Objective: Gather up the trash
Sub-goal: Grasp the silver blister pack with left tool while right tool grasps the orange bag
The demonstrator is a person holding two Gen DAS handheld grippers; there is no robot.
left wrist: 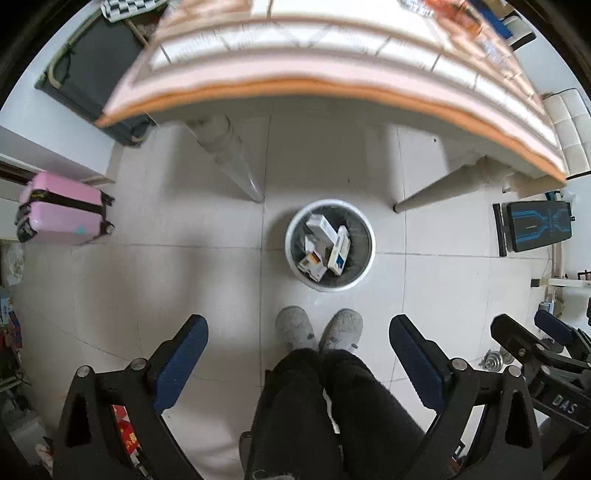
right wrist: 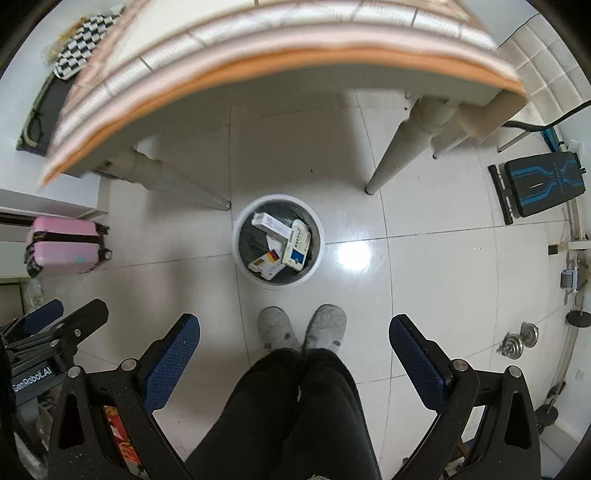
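The table is smeared with blur, and the items at its far right corner are unreadable and cut by the frame. Print on the boxes in the bin is too small to read.

Black claw frames with blue pads, silver screws; black trousers, grey slippers.

Glossy white floor tiles fill the frame, a cloth-covered table spans the top, a pink suitcase stands at left.

glossy floor tiles, seemingly fuzzy slippers
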